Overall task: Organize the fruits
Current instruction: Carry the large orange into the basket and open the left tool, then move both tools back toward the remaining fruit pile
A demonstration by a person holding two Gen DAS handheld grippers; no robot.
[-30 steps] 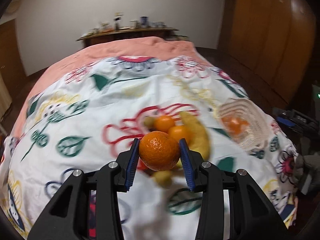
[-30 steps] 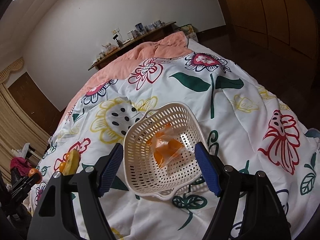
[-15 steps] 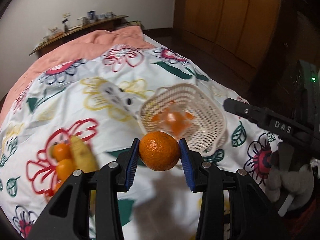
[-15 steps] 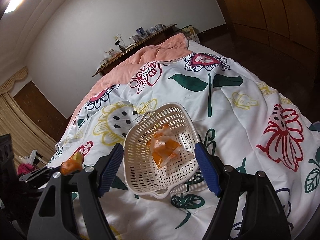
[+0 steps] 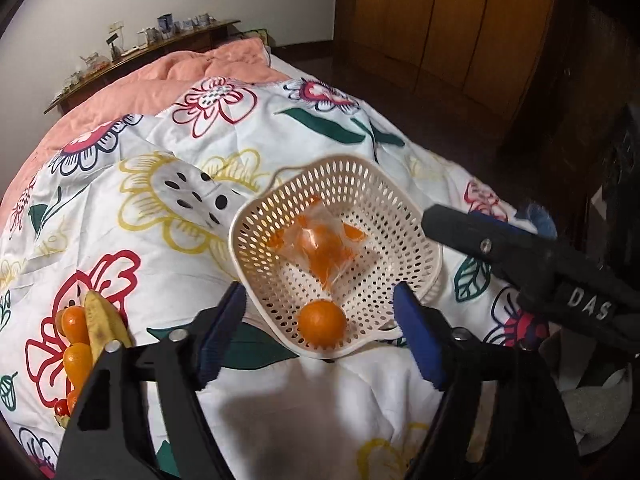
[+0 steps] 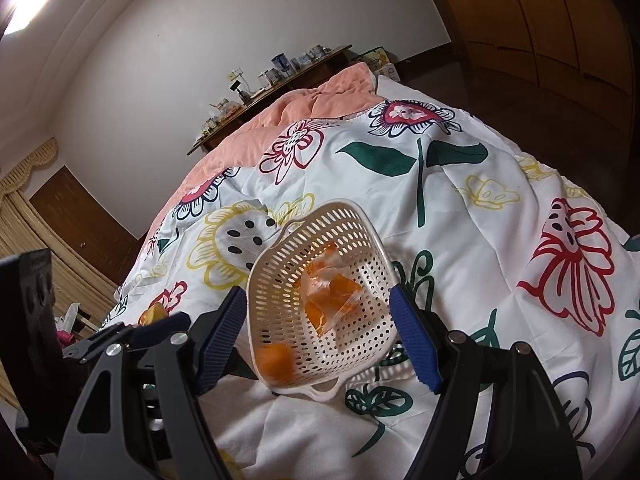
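Seeing my left gripper (image 5: 320, 320) jaws just spread wide, empty, with the orange (image 5: 323, 323) lying free in the white basket (image 5: 400, 200) at its near rim, right gripper (image 6: 316, 332) also open, straddling it.

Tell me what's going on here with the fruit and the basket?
A person is sorting fruit on a bed with two handheld grippers. The left gripper has just been opening its fingers, and an orange now lies loose in the white basket, beside a plastic bag of orange pieces. The right gripper waits open around the basket. A banana and small oranges remain on the quilt.
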